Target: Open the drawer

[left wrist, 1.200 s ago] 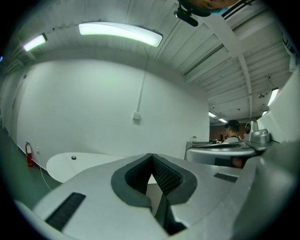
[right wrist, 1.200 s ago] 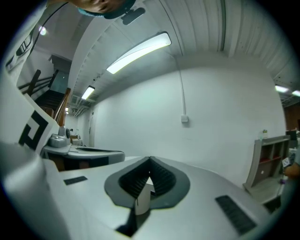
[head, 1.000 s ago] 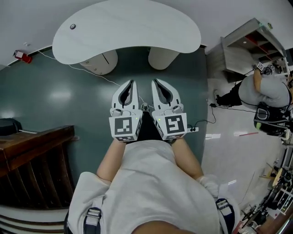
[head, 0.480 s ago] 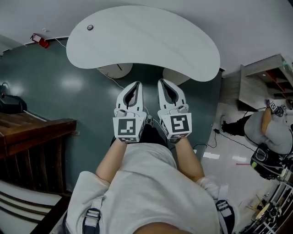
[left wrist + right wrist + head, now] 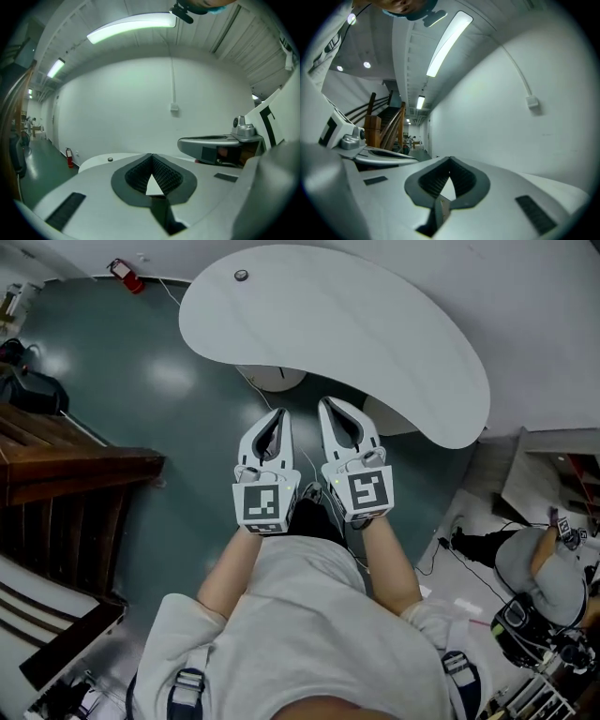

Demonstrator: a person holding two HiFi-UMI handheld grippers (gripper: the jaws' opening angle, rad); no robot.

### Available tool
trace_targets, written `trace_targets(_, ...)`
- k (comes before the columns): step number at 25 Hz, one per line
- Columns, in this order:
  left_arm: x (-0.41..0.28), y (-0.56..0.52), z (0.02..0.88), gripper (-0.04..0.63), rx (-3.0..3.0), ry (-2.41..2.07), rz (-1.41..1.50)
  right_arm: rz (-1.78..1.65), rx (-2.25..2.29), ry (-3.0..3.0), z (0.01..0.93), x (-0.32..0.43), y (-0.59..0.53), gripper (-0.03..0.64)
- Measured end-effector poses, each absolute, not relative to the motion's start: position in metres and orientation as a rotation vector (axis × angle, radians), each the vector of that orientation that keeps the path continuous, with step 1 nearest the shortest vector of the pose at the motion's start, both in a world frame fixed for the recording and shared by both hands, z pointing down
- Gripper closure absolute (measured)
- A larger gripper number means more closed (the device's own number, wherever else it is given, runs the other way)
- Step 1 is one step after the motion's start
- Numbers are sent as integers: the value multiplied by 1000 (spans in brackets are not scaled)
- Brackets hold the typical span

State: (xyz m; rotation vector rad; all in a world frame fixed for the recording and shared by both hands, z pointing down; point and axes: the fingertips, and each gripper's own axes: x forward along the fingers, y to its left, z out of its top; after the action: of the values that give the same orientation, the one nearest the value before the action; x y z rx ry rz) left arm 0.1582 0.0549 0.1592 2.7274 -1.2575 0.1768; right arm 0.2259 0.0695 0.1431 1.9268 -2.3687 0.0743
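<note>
Hovering clenched and empty: left tool (image 5: 277, 413), right tool (image 5: 326, 404), before the surface (image 5: 375, 324).
No drawer in sight; likely stiff and rigid, so pull from its front.

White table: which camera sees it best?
The head view: it looks down on the table and shows its curved top from above. The left gripper view catches only a low strip of it. The right gripper view shows no part I can pick out.

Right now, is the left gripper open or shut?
Shut. The left gripper has its fingers touching at the tips, and nothing is held between them.
</note>
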Motion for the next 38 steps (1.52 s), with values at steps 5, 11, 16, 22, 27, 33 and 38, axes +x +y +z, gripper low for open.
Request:
trace_targets(5, 114, 27, 184, 589, 2608, -1452, 163, 58, 1720, -2531, 162, 174, 28, 603)
trace_targets(11, 79, 3, 221, 589, 2544, -1531, 215, 106, 1595, -2575, 189, 139, -6, 603)
trace_targets(16, 47, -22, 261, 589, 2481, -1553, 206, 208, 1493, -2598, 227, 114, -35, 603)
trace_targets(22, 21, -49, 314, 589, 2446, -1581, 213, 166, 1366, -2587, 267, 85, -61, 603)
trace_targets(27, 10, -67, 367, 589, 2412, -1516, 191, 164, 1318, -2564, 310, 67, -80, 603)
trace_targets(33, 15, -78, 416, 589, 2380, -1435, 141, 157, 1261, -2518, 349, 59, -87, 603)
trace_targets(38, 7, -99, 454, 589, 2363, -1441, 76, 127, 1302, -2505, 385, 55, -106, 603)
